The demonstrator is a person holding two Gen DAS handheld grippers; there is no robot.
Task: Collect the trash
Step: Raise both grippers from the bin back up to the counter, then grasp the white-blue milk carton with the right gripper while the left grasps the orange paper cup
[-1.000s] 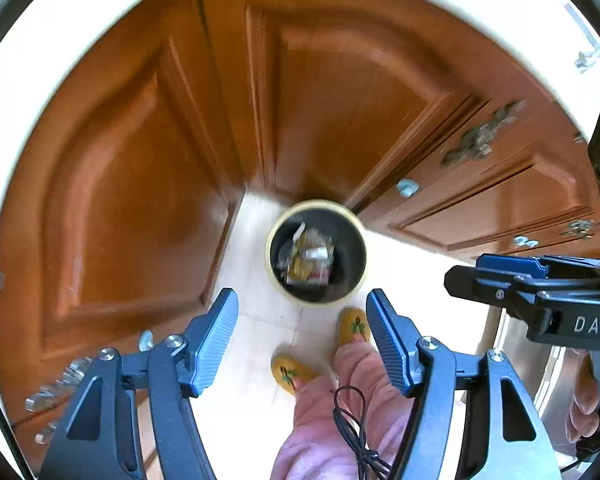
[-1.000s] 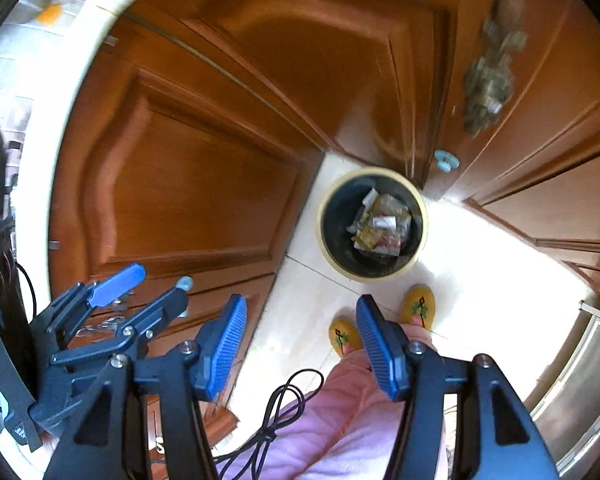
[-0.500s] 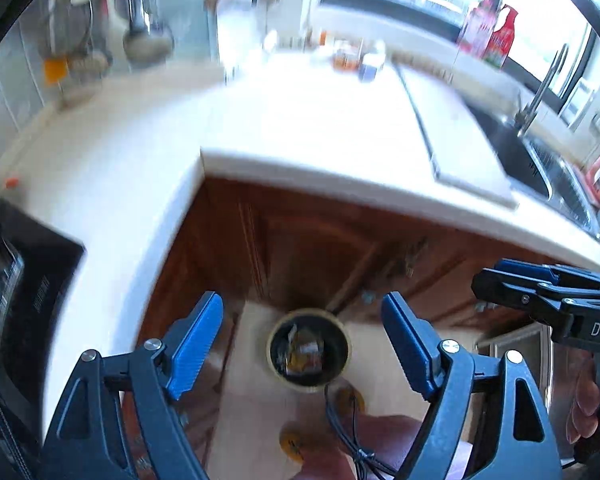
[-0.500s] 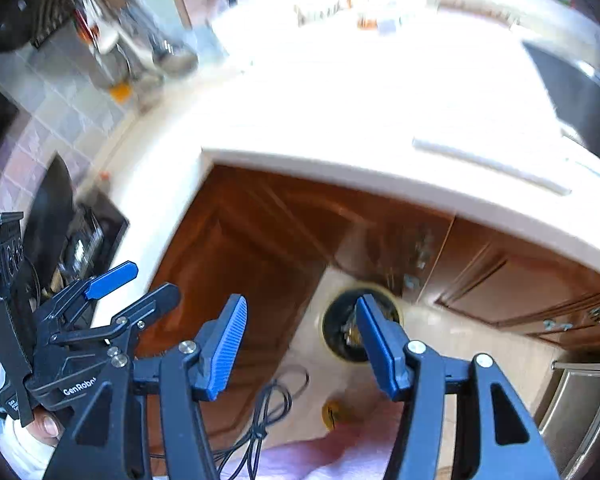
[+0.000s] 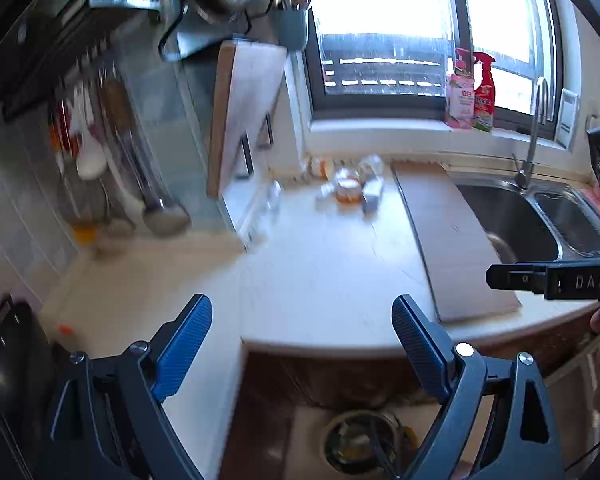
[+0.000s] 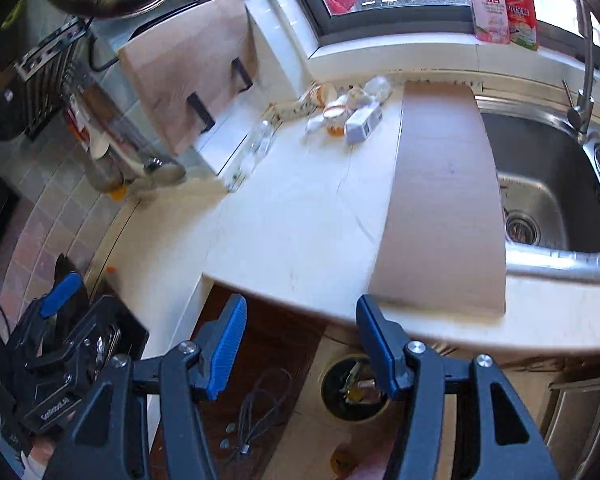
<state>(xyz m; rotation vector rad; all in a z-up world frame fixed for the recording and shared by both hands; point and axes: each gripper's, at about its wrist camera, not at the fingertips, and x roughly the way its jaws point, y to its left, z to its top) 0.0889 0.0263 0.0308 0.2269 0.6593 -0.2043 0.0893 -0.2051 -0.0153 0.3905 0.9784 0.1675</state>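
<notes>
Your left gripper [image 5: 302, 350] has its blue pads spread wide and the jaws are opening; nothing sits between them, only bare white countertop [image 5: 320, 272] and the brown cabinet front under its edge. Your right gripper [image 6: 300, 344] holds its jaws apart at a middling gap, with nothing between its pads either.

The trash left to collect is a small cluster [image 6: 348, 114] at the back of the counter, near the wall under the window. From the right wrist view it lies at about 12 o'clock from the jaws, well apart from them: a white box [image 6: 363, 123] lying on its side, an orange-rimmed cup [image 6: 334, 118] just beside it at its 9 o'clock, and crumpled clear wrapping [image 6: 376, 88] at the box's 1 o'clock. From the left wrist view the same cluster [image 5: 352, 188] sits at roughly 12 to 1 o'clock, again far beyond the fingertips, blurred.

The trash bin [image 6: 354, 390] stands on the floor below the counter edge; in the right wrist view it is partly hidden behind your right-hand pad, at about 4 o'clock from the jaw gap, with wrappers inside. In the left wrist view the bin [image 5: 360, 436] shows at 5 o'clock, low between the fingers.

A pale cutting board [image 6: 440, 200] lies at 2 o'clock, beside the steel sink [image 6: 548, 192].
</notes>
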